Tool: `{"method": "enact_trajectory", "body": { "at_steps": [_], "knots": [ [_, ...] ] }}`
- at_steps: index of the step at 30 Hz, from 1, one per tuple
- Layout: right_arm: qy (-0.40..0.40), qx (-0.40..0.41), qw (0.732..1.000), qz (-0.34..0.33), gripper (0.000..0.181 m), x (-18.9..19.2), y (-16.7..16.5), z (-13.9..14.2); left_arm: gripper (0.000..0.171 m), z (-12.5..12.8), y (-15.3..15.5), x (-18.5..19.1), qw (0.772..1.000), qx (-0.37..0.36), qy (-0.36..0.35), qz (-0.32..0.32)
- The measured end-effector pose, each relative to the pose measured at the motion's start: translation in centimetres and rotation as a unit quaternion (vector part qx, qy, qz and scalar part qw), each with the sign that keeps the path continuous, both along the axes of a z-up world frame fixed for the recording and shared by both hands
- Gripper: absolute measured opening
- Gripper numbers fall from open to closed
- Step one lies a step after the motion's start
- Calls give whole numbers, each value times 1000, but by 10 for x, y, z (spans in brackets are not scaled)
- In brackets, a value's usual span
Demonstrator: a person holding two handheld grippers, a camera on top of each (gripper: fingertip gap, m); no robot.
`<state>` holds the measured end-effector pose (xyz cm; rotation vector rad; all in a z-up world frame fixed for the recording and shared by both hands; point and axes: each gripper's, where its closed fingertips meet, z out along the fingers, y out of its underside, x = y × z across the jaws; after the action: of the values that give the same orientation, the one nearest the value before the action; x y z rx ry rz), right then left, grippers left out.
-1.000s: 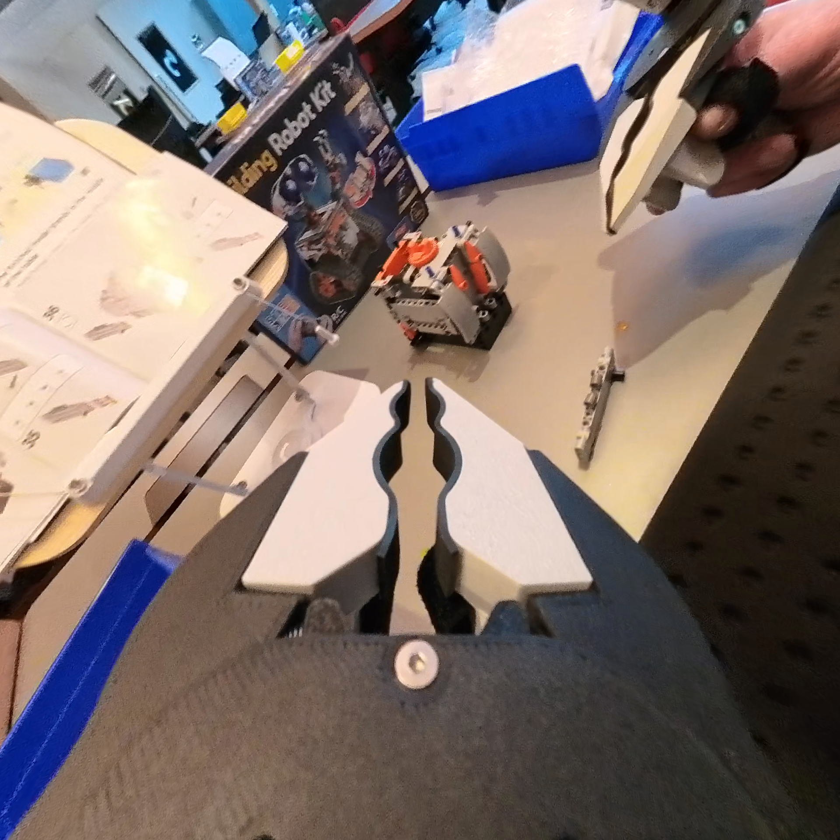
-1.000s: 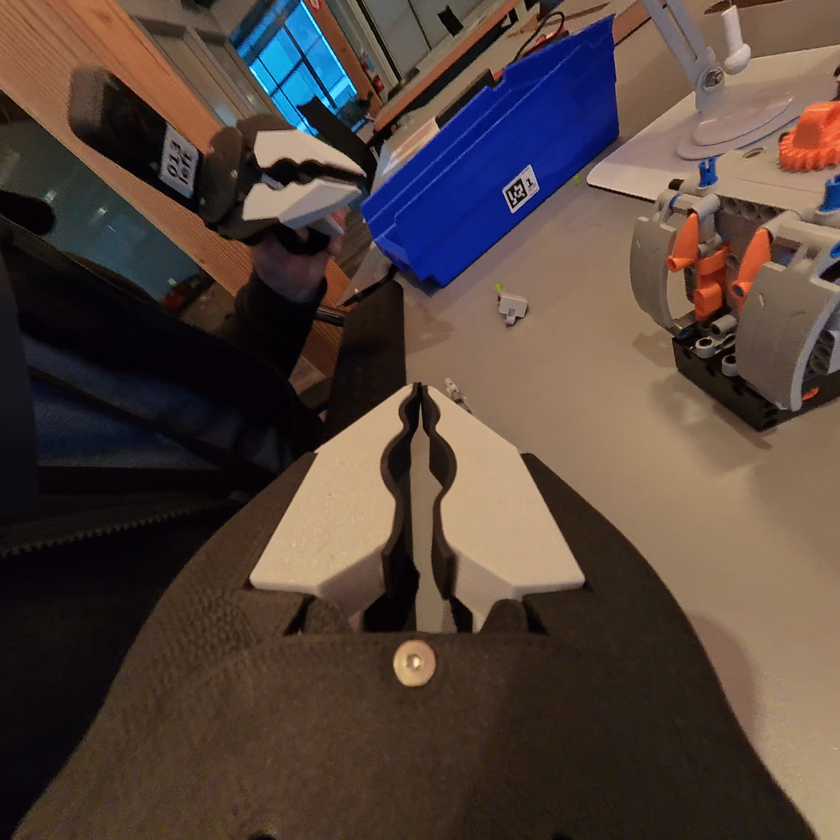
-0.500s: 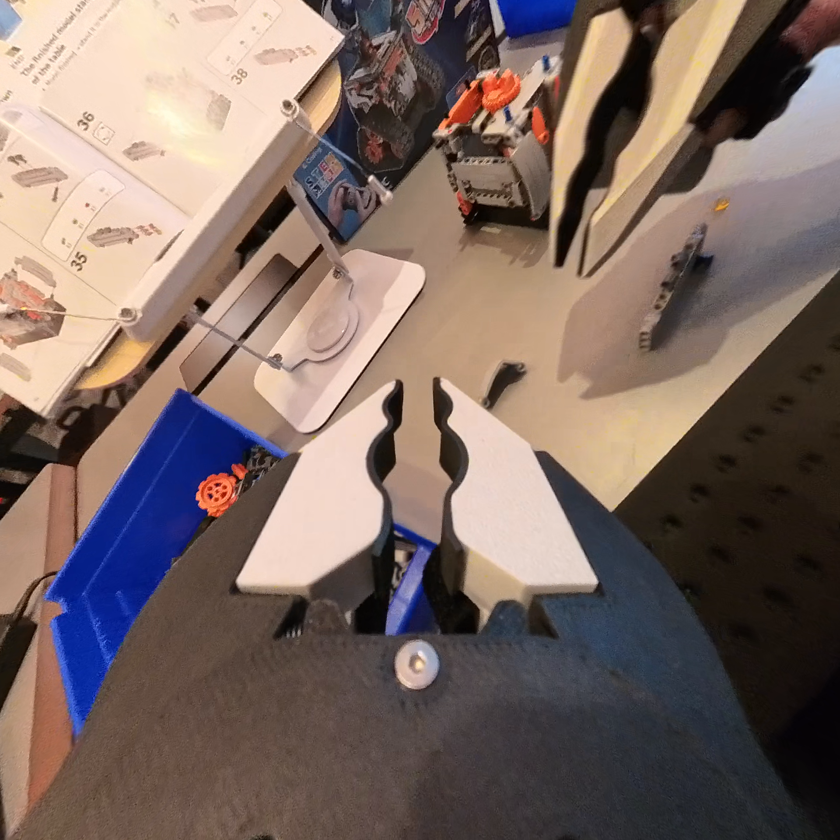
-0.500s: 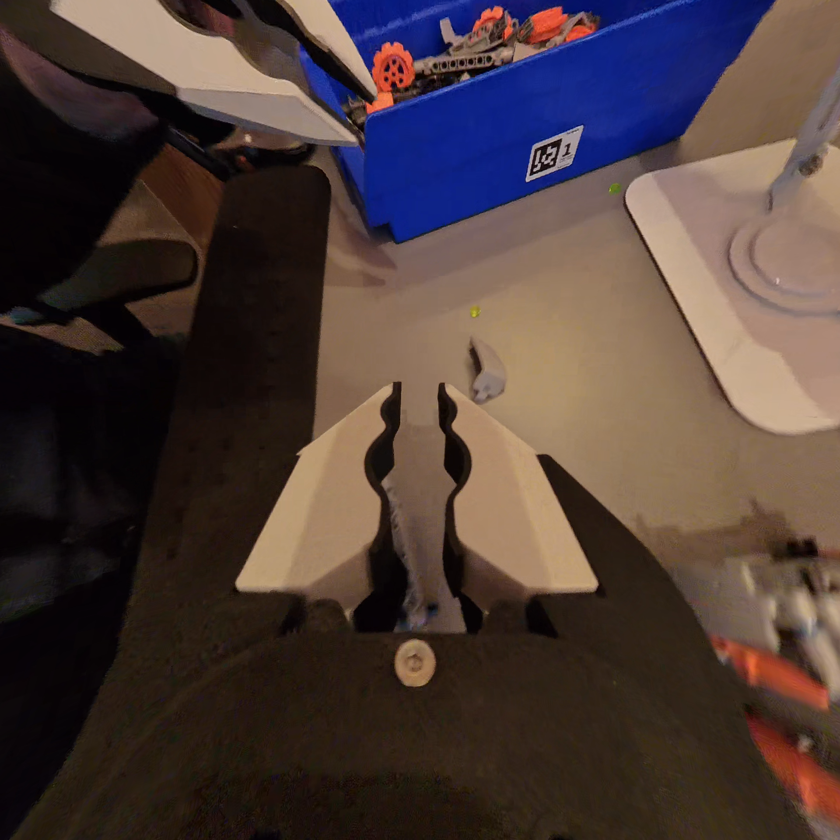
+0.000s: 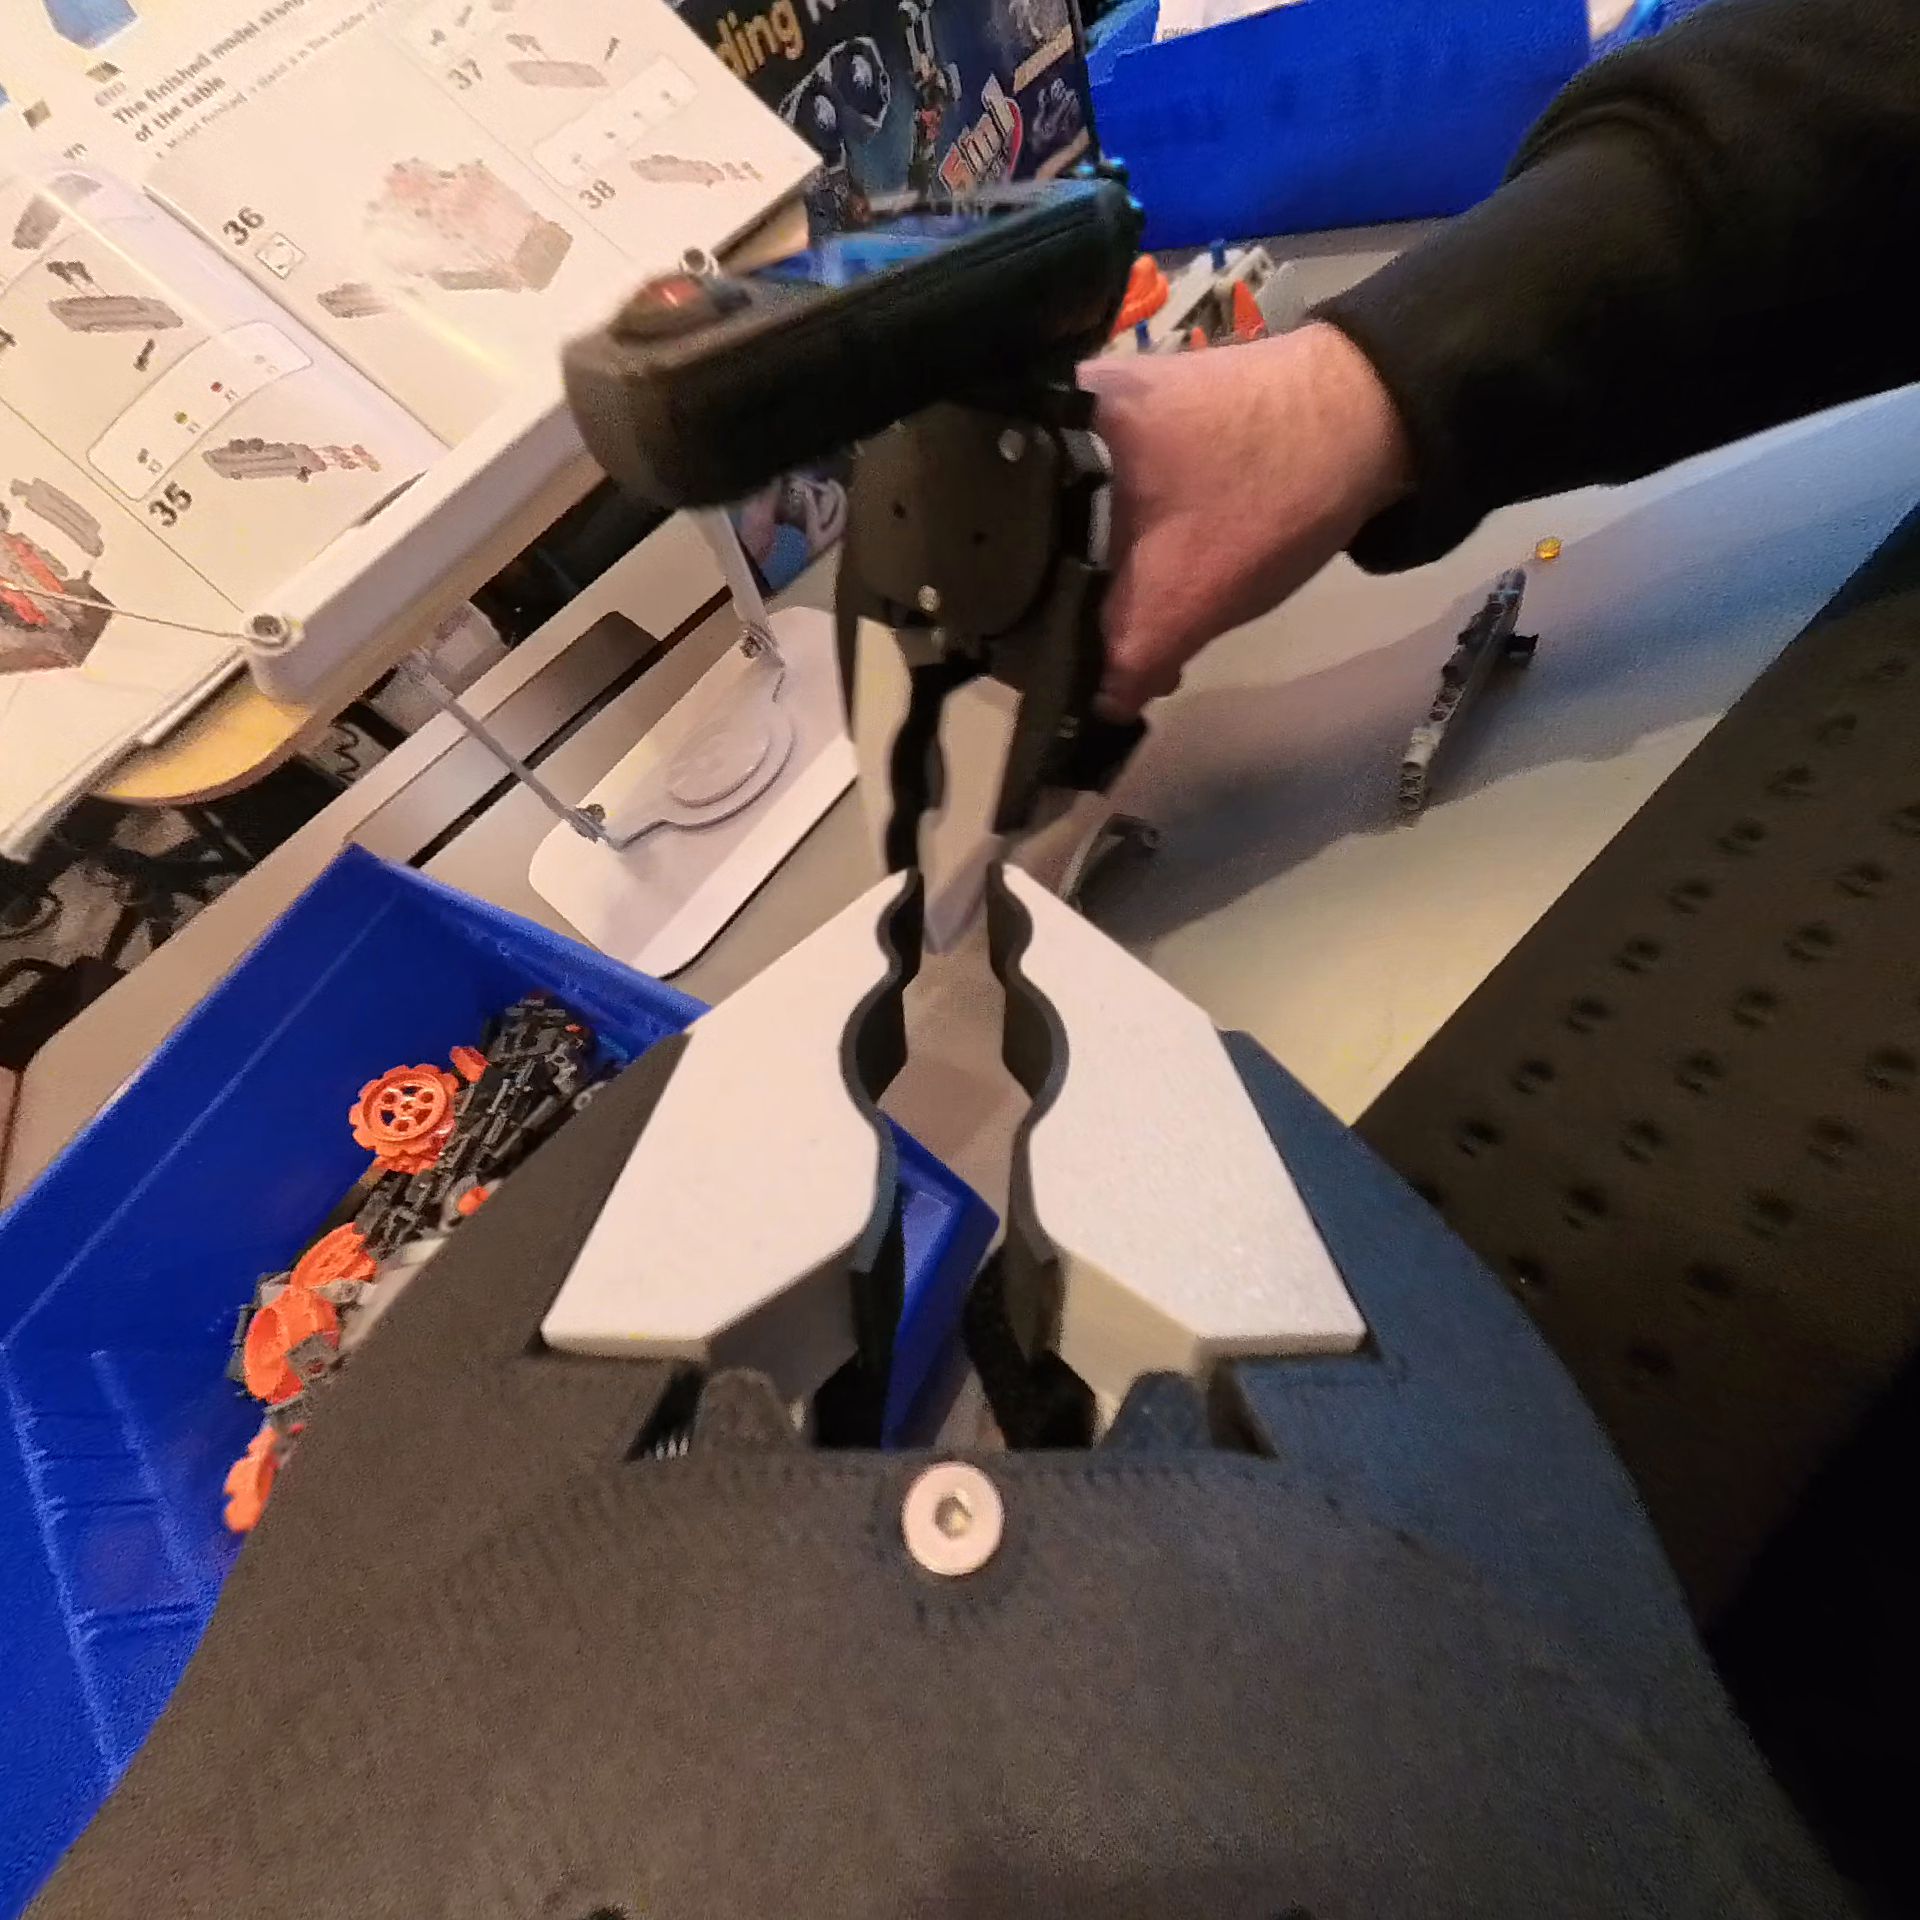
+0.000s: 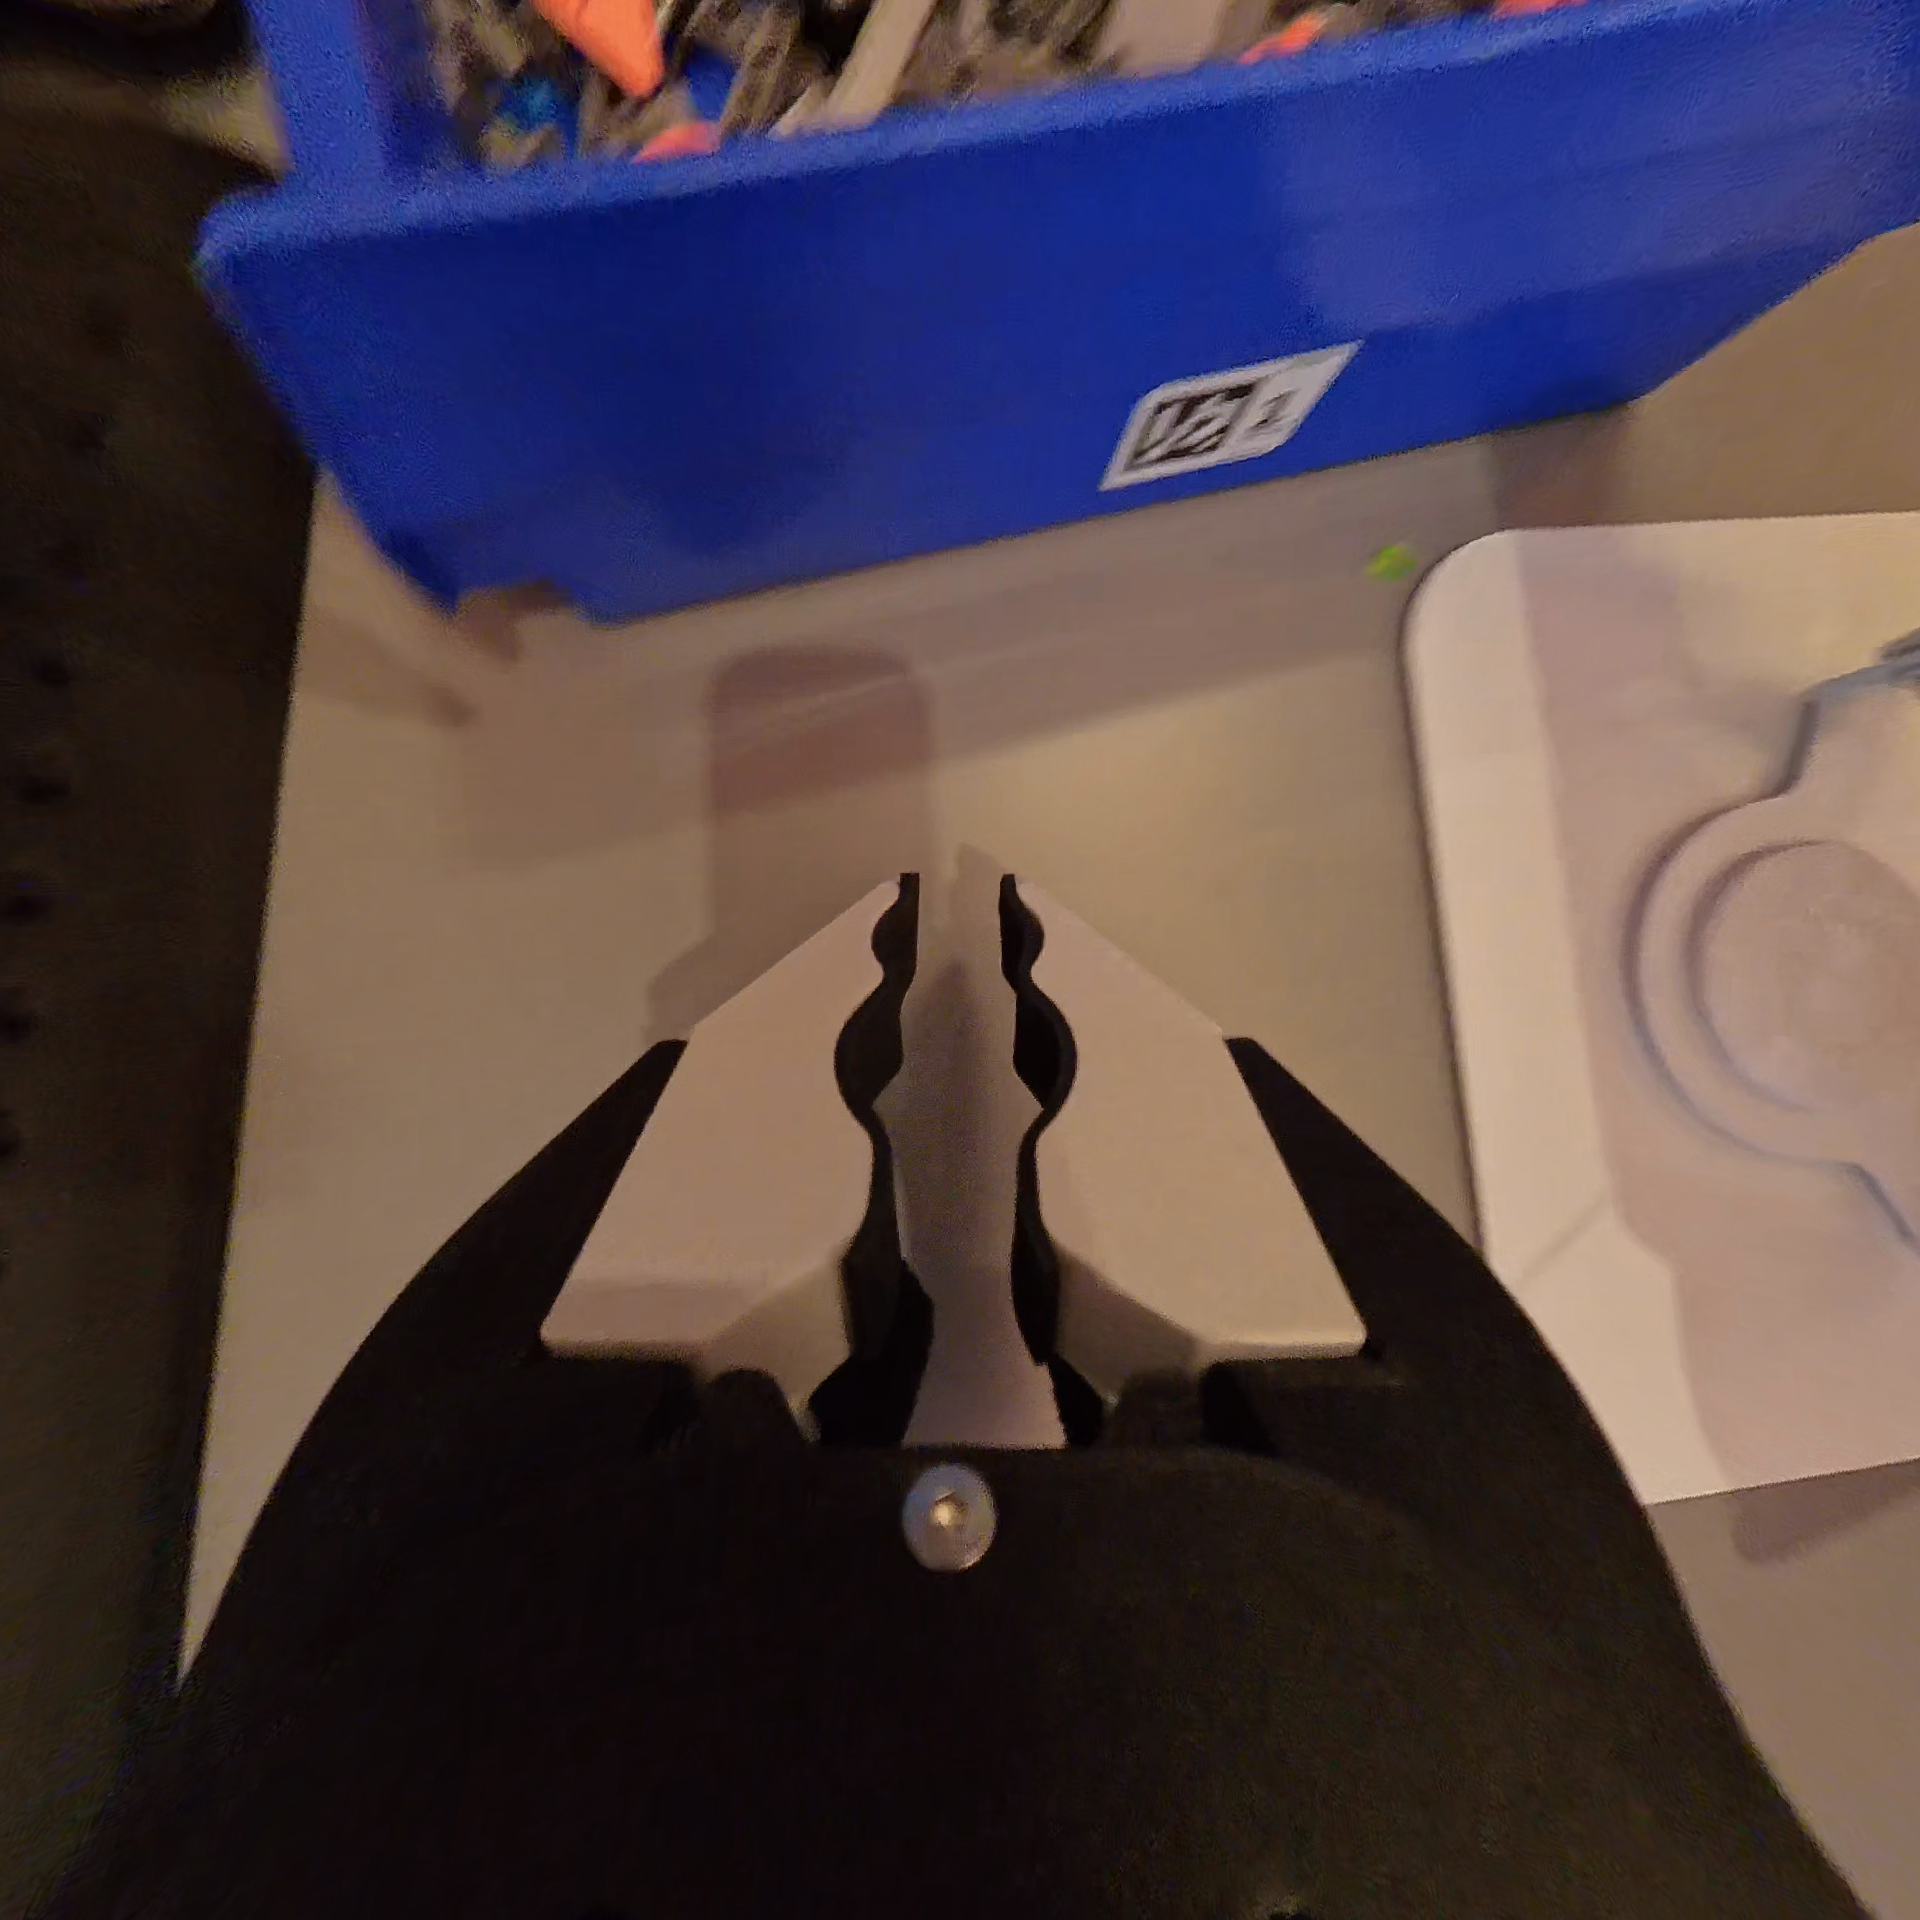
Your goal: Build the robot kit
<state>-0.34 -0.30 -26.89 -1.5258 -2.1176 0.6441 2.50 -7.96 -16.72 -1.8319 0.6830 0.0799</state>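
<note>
Left gripper (image 5: 951,894): mine hangs over the near corner of the blue bin (image 5: 187,1091), jaws parted a little, nothing between them
Right gripper (image 6: 956,883): jaws slightly apart over the grey table (image 6: 520,831); a pale grey shape sits in the gap, and I cannot tell whether it is a part being pinched or only the table beyond
Same gripper from the left wrist view (image 5: 940,862): points down, tips just beyond my left fingertips; motion blur hides whether they touch the table
Hand (image 5: 1226,499): grips its handle, dark sleeve above cut off by the frame
Bin contents: orange gears (image 5: 403,1107) and dark parts, half hidden behind my gripper body
Book stand base (image 6: 1662,987): white, right of the gripper, cut by the frame edge
Grey beam (image 5: 1460,675): lies far right, well apart
Instruction booklet (image 5: 312,260): open, upper left, partly cropped
</note>
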Motion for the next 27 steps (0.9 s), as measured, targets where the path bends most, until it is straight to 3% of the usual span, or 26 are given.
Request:
{"method": "enact_trajectory", "body": {
  "at_steps": [4, 13, 23, 27],
  "knots": [
    [44, -19, 998, -39, 17, -37, 30, 14, 12, -12, 4, -11, 1000, -9, 8, 20],
    [54, 19, 998, -37, 24, -105, 60, -8, 10, -7, -3, -8, 1000, 14, -19, -5],
    [35, -13, 999, -35, 22, -111, 67, -22, 10, -7, -6, -14, 999, 23, -38, -18],
    [36, -11, 998, -41, 9, -112, 71, -22, 10, -9, -6, -14, 999, 21, -37, -20]
  ]
}}
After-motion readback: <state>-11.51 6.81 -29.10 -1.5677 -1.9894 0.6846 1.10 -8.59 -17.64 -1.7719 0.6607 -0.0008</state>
